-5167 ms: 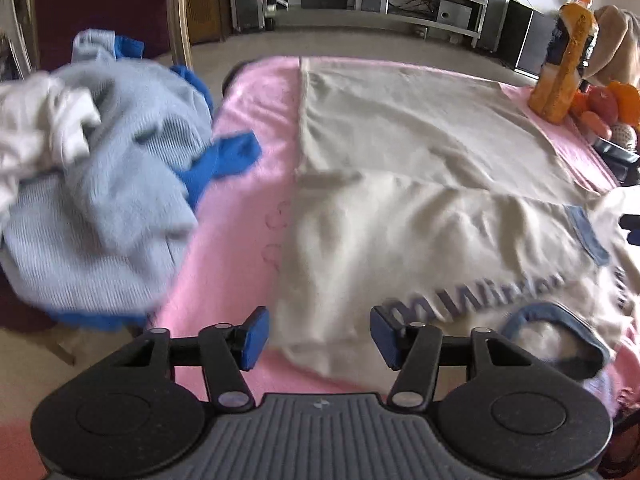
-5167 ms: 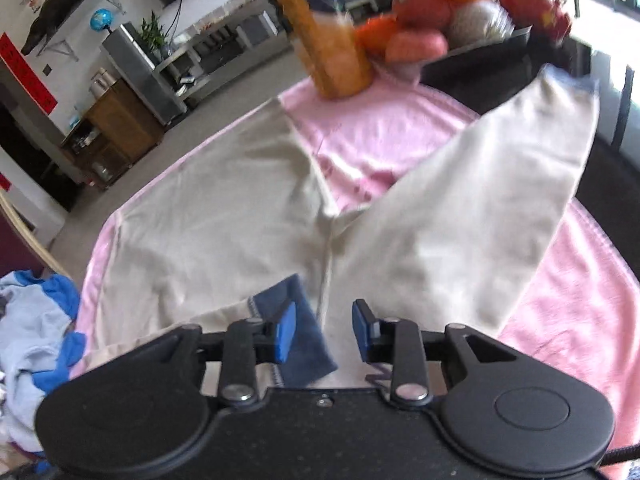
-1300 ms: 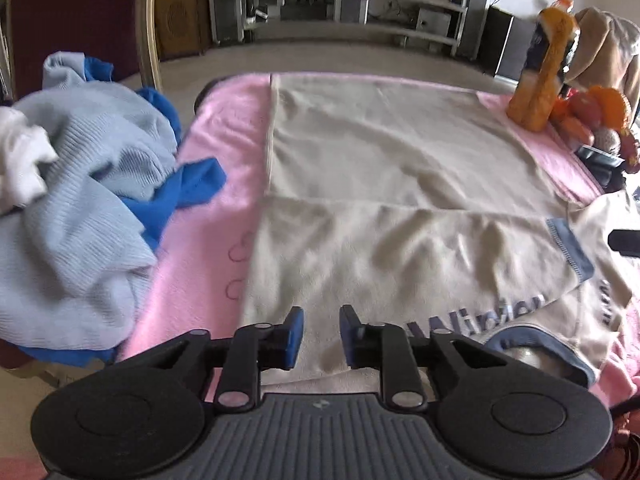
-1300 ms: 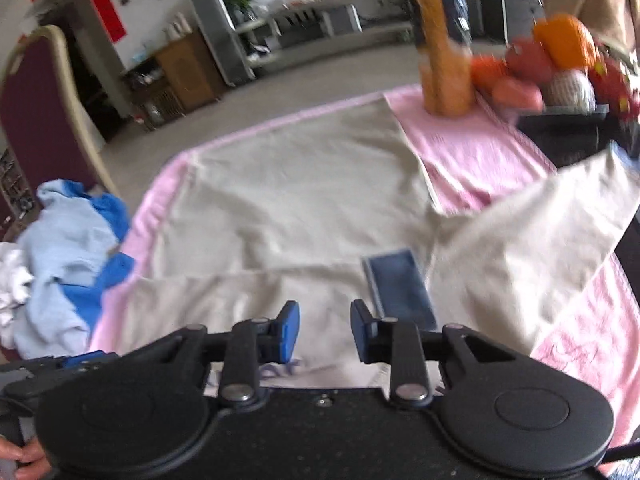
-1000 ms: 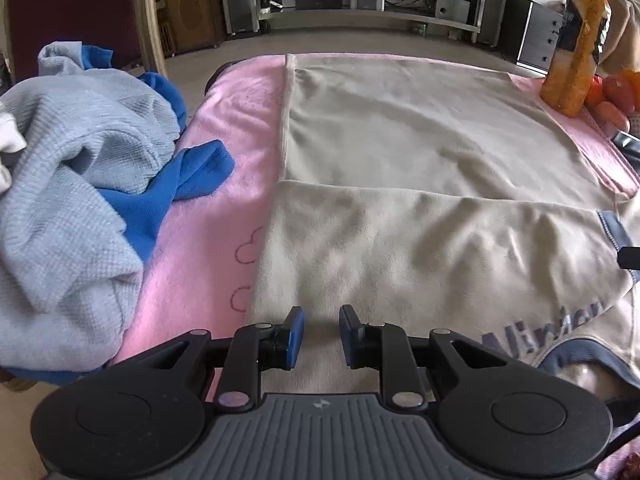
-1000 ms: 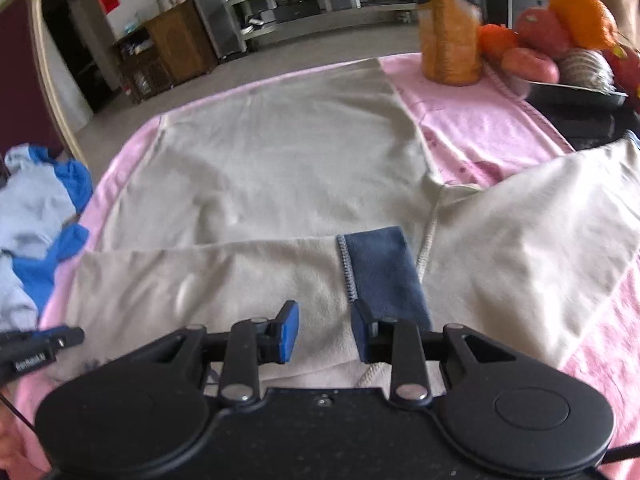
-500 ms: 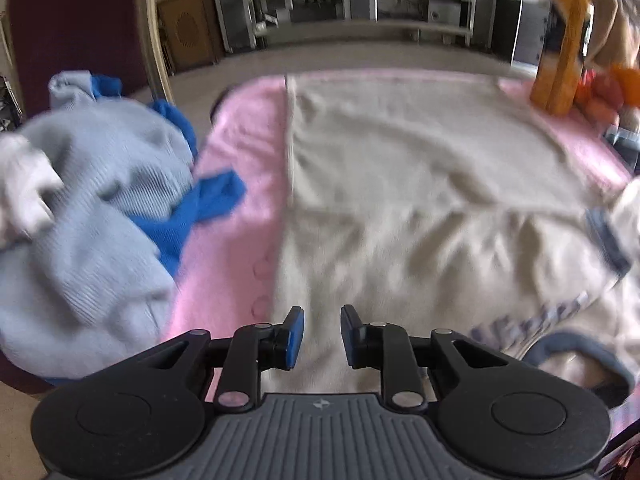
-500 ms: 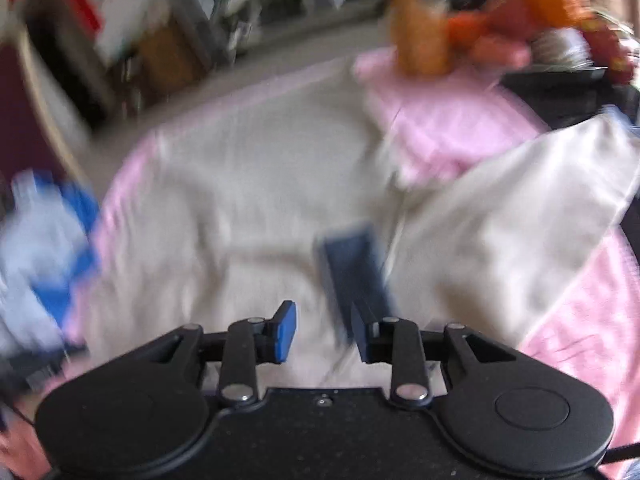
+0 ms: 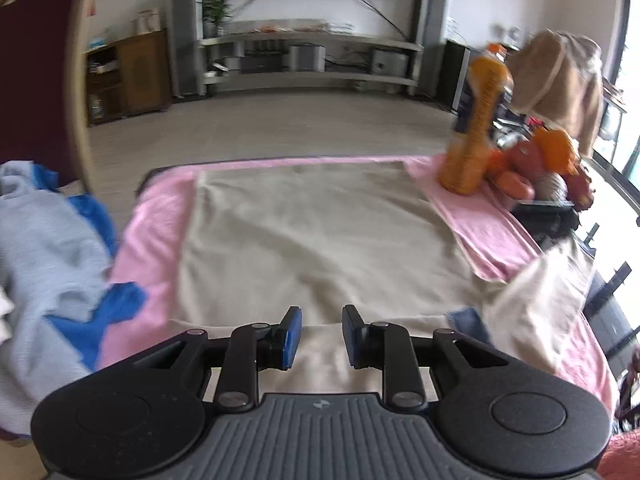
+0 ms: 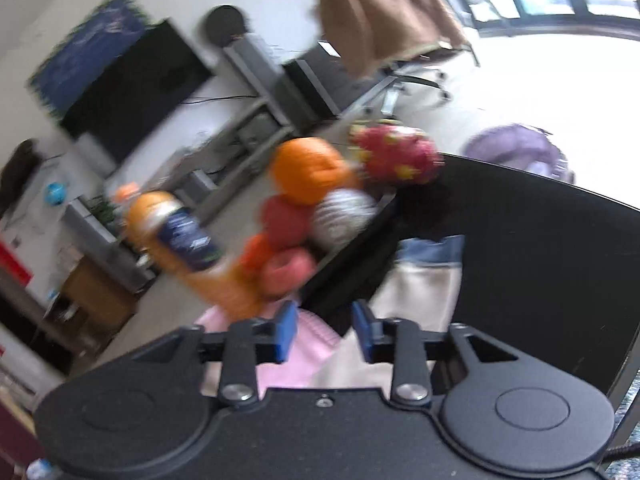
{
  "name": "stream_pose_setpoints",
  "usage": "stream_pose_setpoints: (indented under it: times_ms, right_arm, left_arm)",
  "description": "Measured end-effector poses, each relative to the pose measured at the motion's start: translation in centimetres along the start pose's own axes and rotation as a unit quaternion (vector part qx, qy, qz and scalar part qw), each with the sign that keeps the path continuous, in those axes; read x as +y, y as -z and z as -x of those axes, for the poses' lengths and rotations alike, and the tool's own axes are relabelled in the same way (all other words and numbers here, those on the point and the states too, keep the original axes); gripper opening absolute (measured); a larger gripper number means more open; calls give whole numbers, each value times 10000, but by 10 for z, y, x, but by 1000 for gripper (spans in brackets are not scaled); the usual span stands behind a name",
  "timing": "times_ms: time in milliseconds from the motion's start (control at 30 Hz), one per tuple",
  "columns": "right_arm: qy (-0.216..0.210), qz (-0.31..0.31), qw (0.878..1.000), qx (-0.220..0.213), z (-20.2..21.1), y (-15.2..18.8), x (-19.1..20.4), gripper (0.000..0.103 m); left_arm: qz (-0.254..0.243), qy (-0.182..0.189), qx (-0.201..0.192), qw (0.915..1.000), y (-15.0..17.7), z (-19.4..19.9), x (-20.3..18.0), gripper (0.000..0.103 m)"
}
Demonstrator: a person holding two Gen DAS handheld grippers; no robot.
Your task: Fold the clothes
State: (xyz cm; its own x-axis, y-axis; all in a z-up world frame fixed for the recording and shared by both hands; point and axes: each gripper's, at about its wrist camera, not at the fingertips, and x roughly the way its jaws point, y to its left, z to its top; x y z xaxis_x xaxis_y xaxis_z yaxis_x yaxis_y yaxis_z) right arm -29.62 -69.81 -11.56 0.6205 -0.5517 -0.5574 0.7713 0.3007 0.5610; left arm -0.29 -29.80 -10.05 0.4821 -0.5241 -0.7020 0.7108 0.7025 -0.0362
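Note:
A beige sweatshirt (image 9: 316, 236) lies spread on a pink cloth (image 9: 156, 216) over the table, one sleeve folded across its near part. My left gripper (image 9: 319, 336) is open and empty above the near fold. Its other sleeve (image 10: 420, 292), beige with a blue cuff (image 10: 432, 250), hangs over the dark table edge in the right wrist view. My right gripper (image 10: 323, 332) is open and empty, just above that sleeve. The same sleeve shows at the right in the left wrist view (image 9: 536, 304).
A pile of light blue and blue clothes (image 9: 48, 264) lies at the left. An orange juice bottle (image 9: 476, 128) and a tray of fruit (image 9: 540, 168) stand at the far right corner. A chair back (image 9: 40, 72) rises at the left.
Both views have swung upward and are blurred. The right gripper has turned right, from the folded sleeve to the hanging sleeve and fruit. Both jaws are slightly wider apart.

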Motion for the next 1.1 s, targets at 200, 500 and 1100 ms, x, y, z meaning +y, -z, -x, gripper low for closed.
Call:
stream_pose_setpoints:
  times_ms: [200,500,1100]
  right_arm:
    - [679,-270,9969,286,-65,-19,-47,30]
    - [1072,-679,9914,335,-139,-30,-96,33]
    - [629,669,9941,-568,-112,-31,-35,4]
  left_arm:
    - [-223,112,379,9990,9,-40,-30,24]
    - [-449,171,636,9968,17,-77,-59,24]
    - [-271,177,549,9980,21,-76,-50,24]
